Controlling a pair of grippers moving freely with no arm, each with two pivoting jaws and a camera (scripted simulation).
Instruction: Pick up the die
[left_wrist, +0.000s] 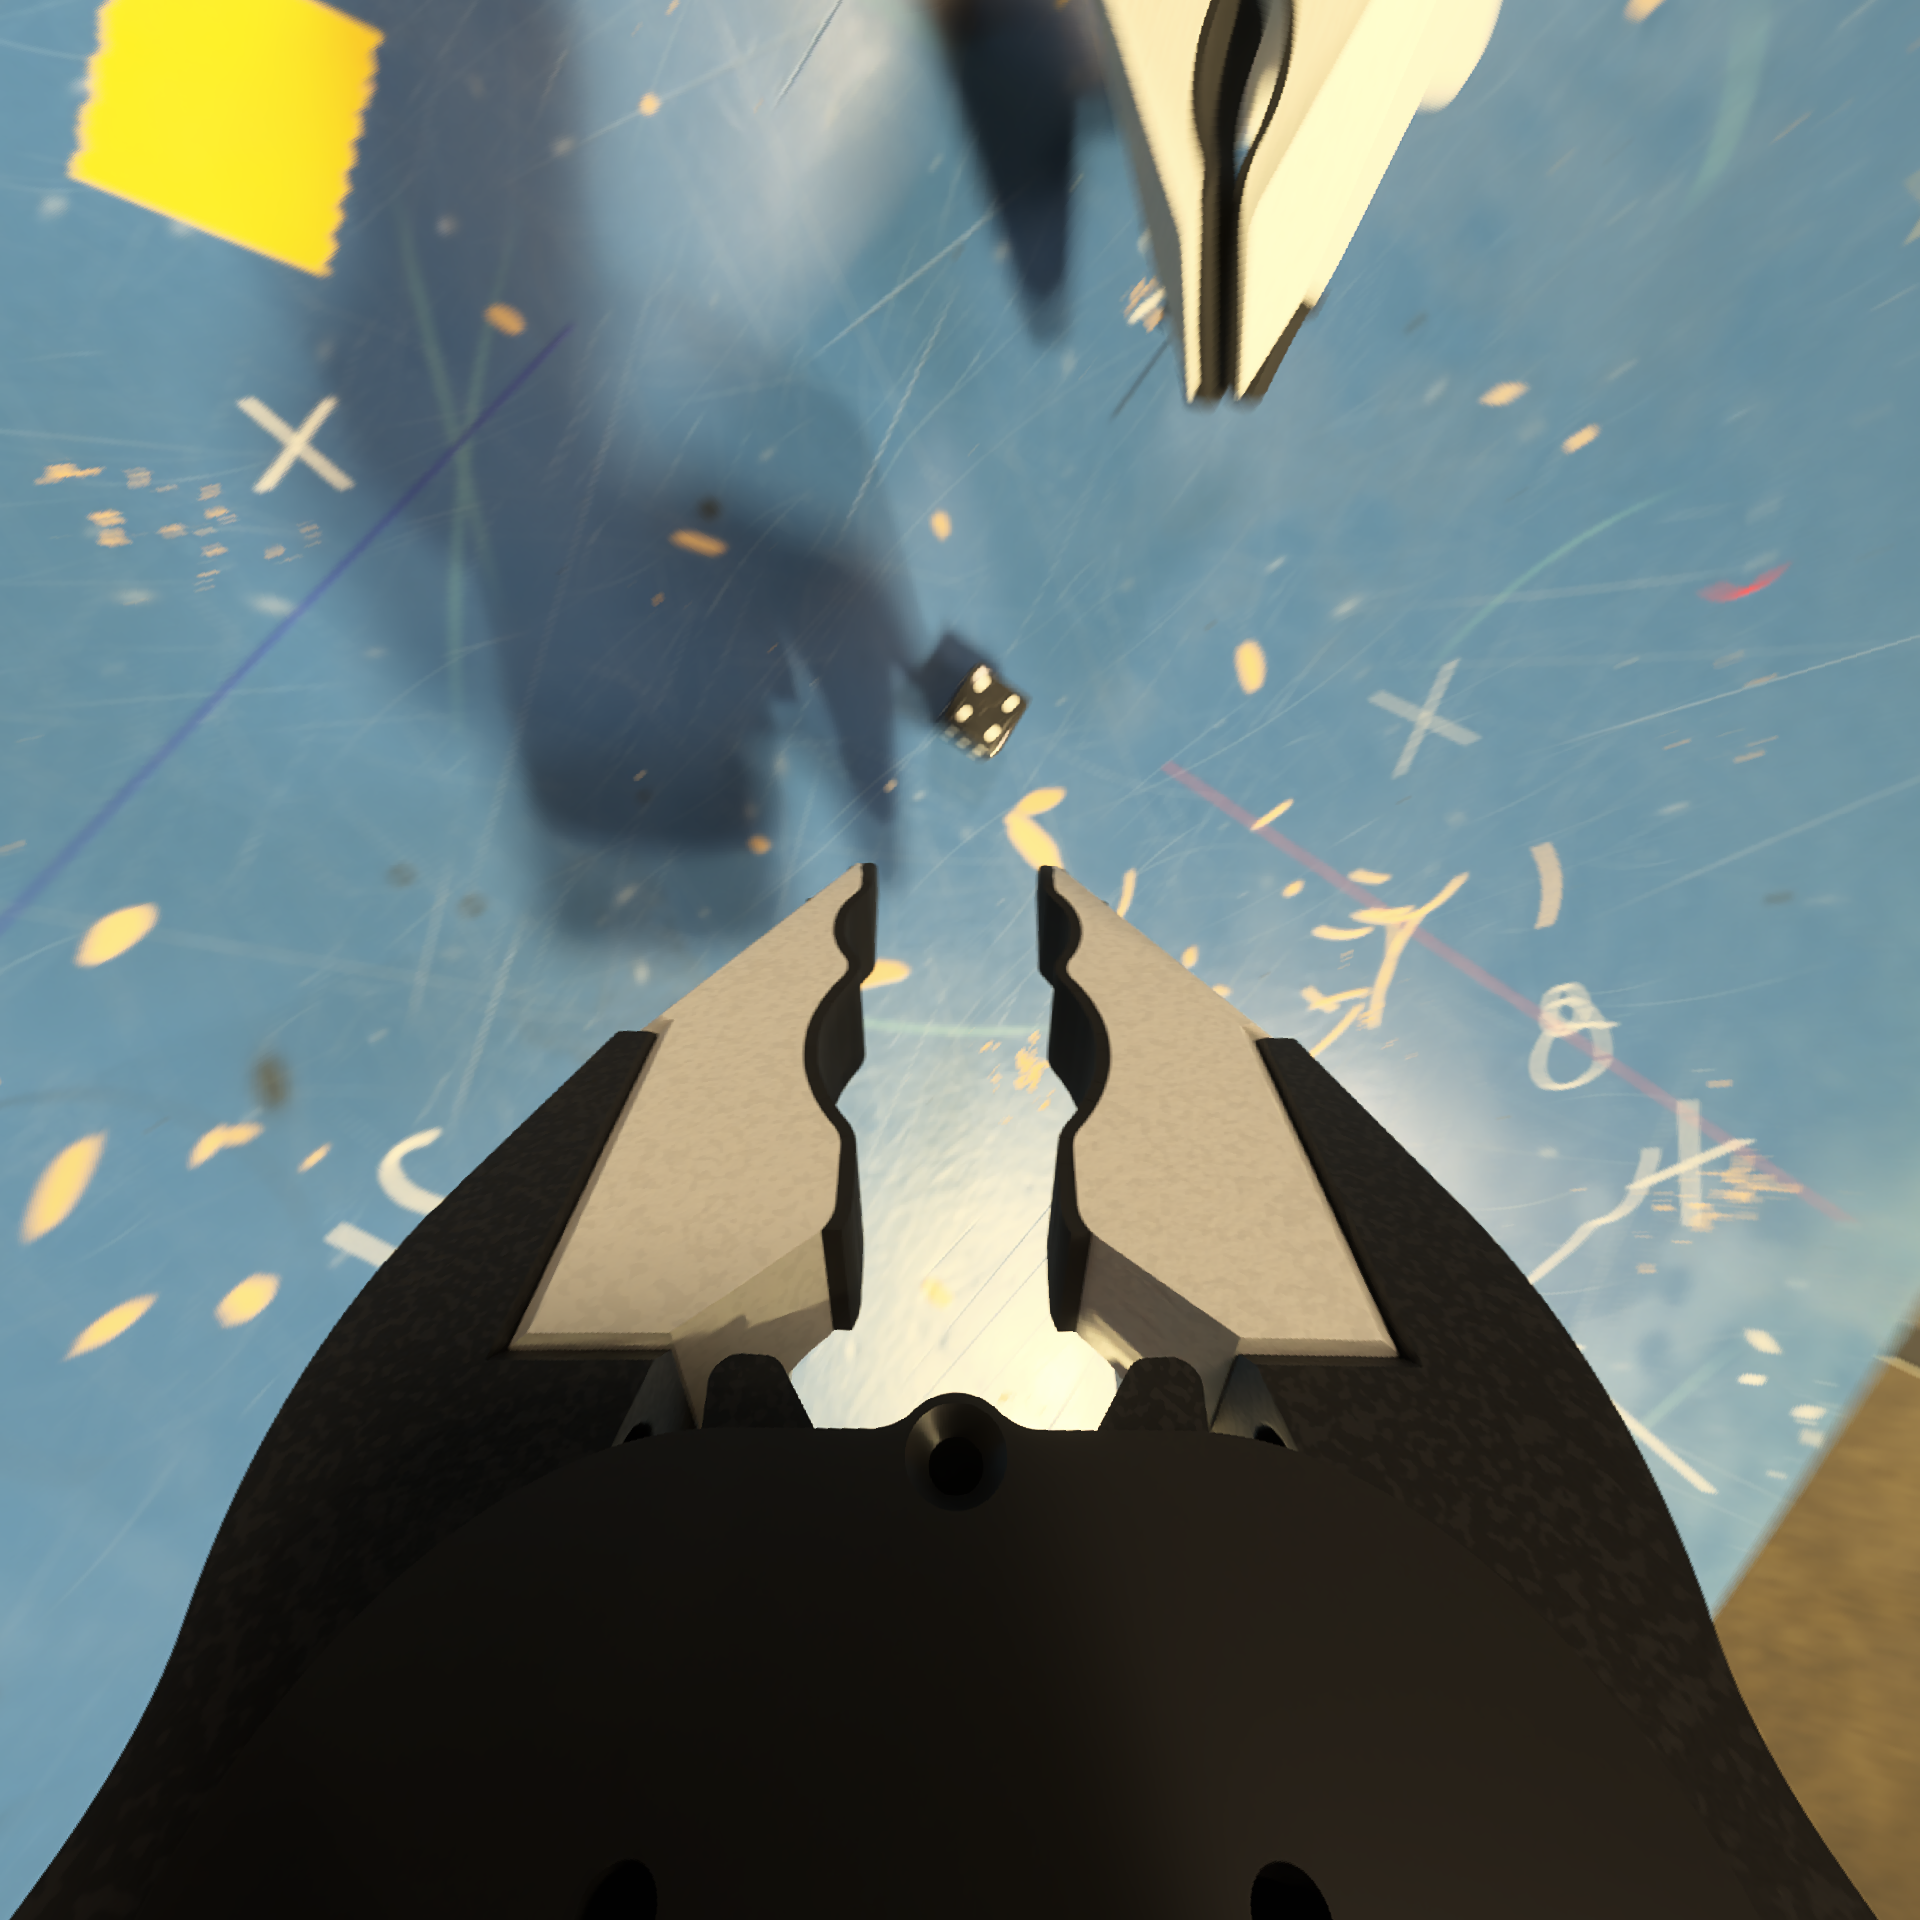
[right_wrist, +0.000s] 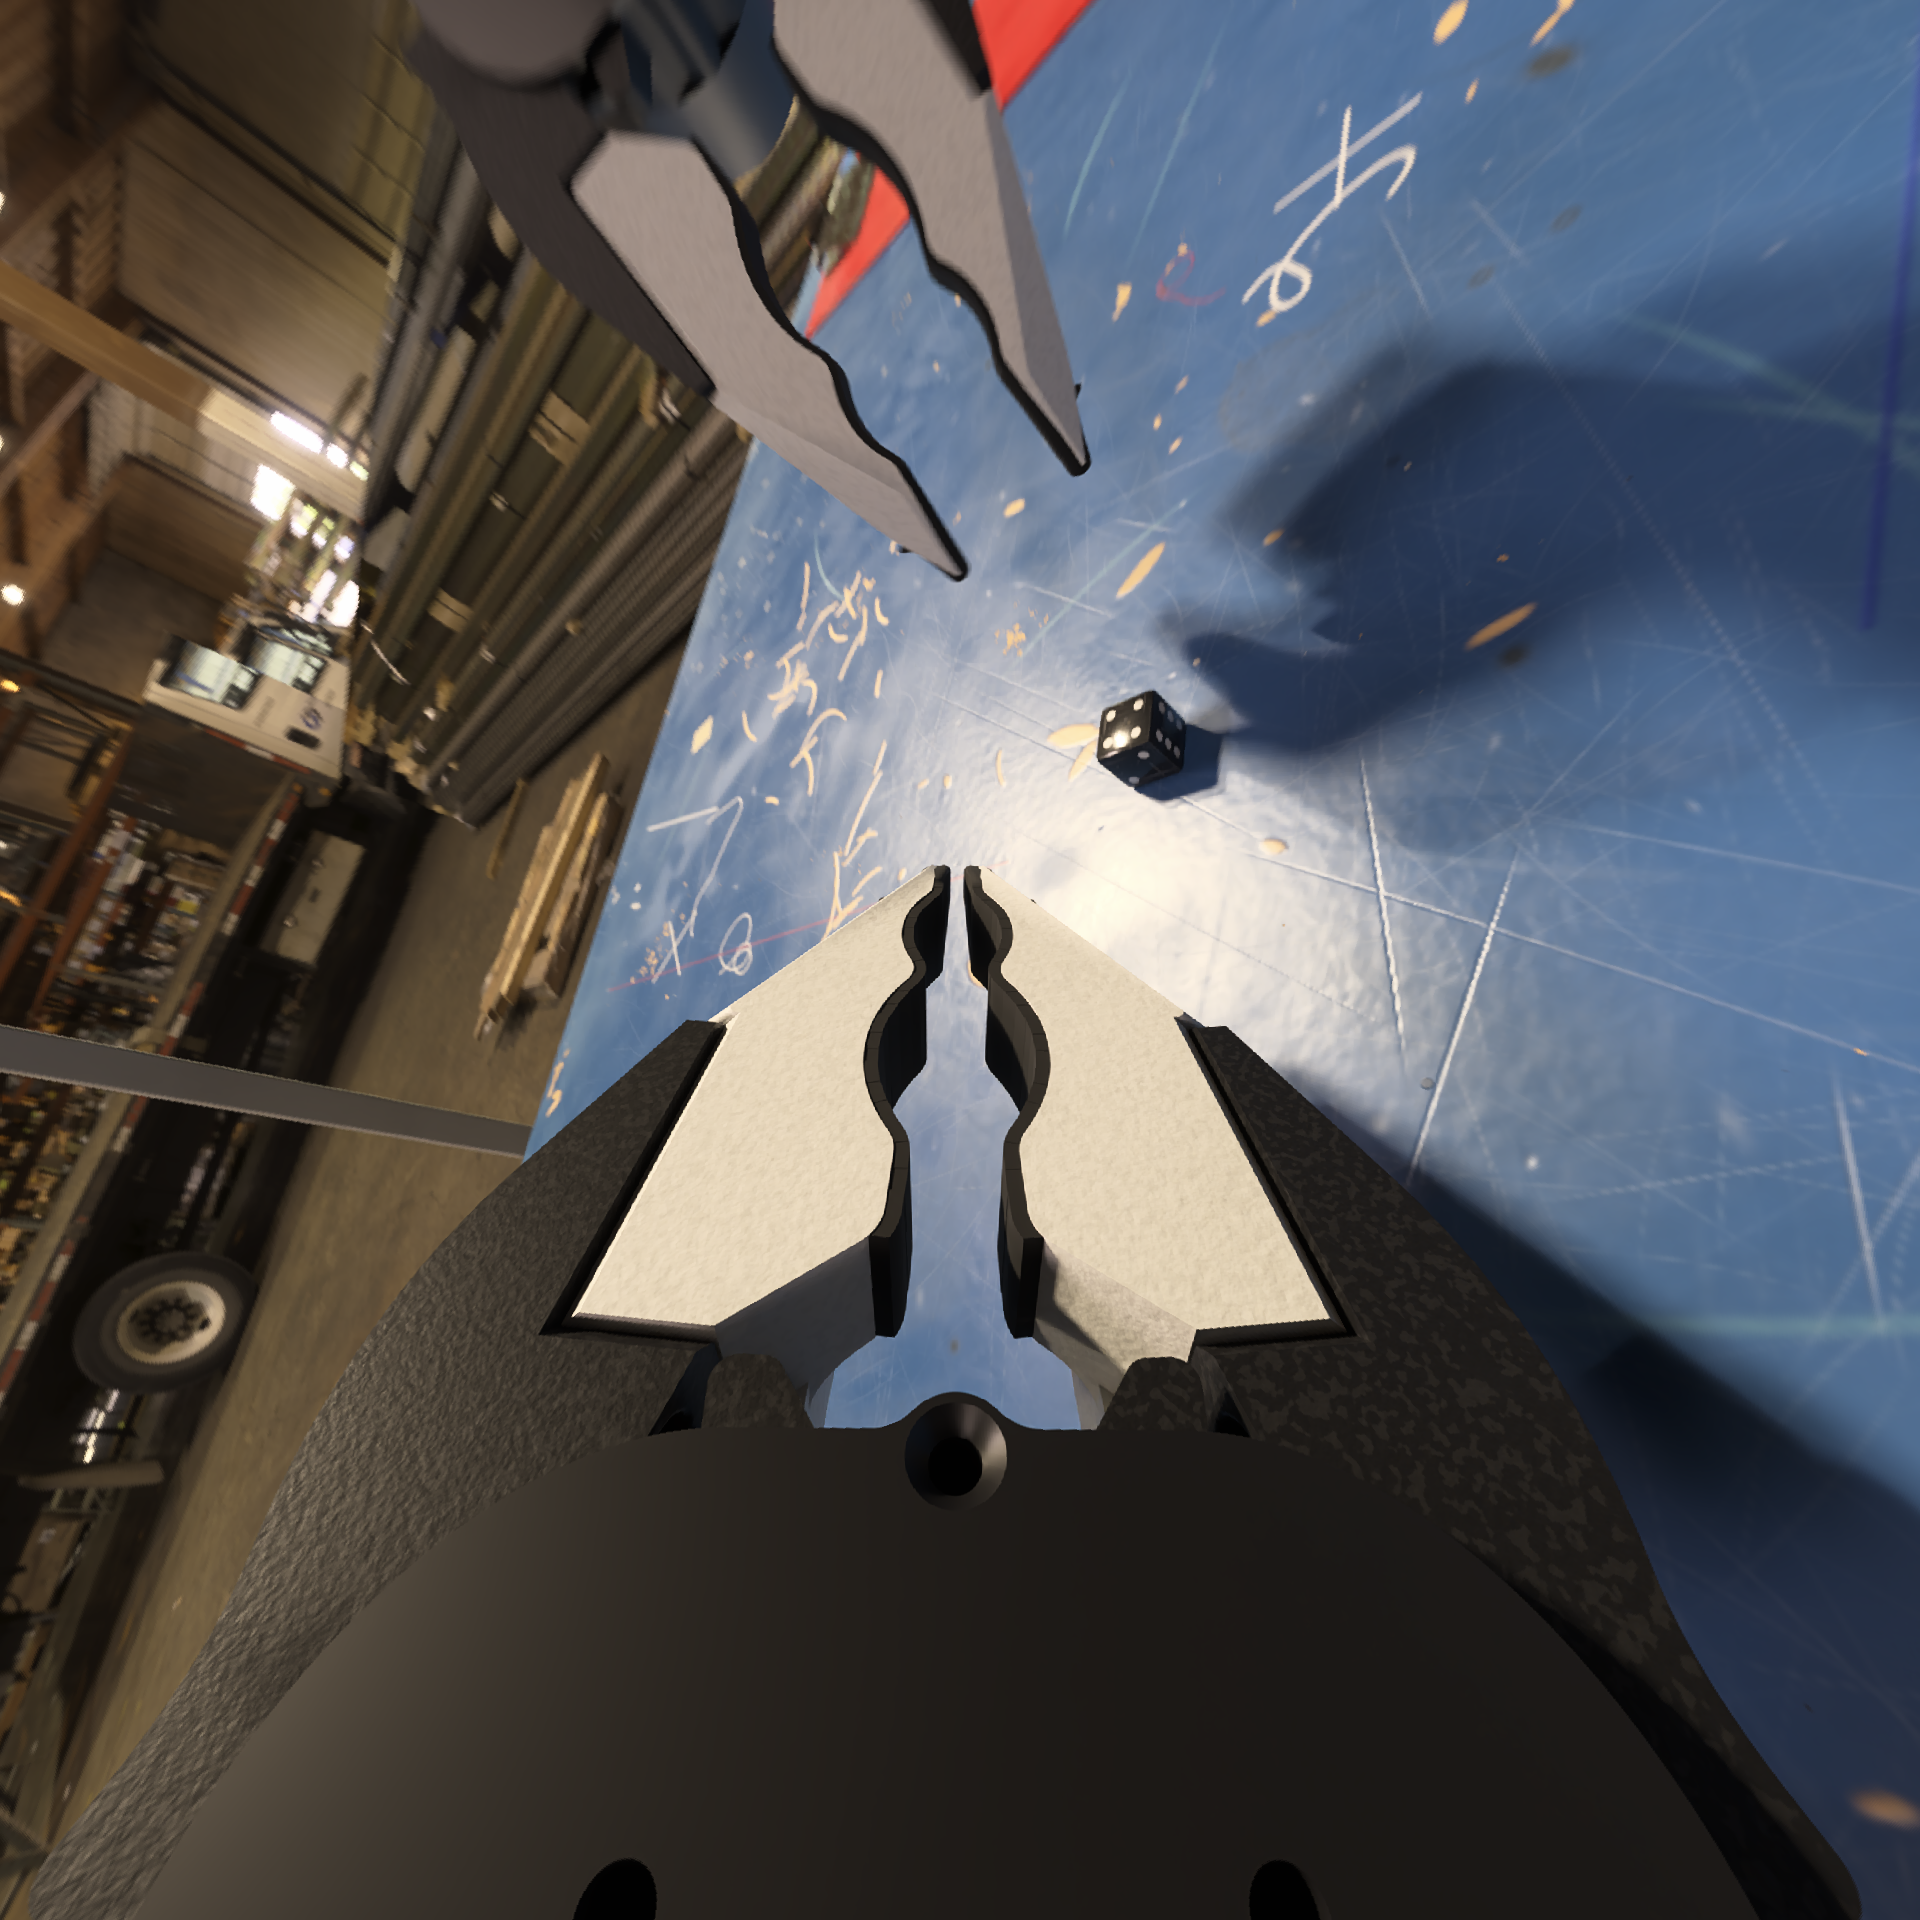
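**On the blue tabletop: die free, neither hand-held gripper holding it**

Die (left_wrist: 984, 711) sits on scuffed tabletop (left_wrist: 1558, 520), just ahead of left hand-held gripper (left_wrist: 957, 878), slightly right of its line; jaws partly open, empty. Right hand-held gripper (right_wrist: 957, 875) nearly closed, empty, die ahead-right. Left looks nearer. Cube, no long axis. Chalk scribbles, crosses, yellow patch (left_wrist: 223, 130); no brands.

die (left_wrist: 983, 711) — small black cube, white pips | resting flat on blue scratched tabletop (left_wrist: 1558, 520) — ungrasped
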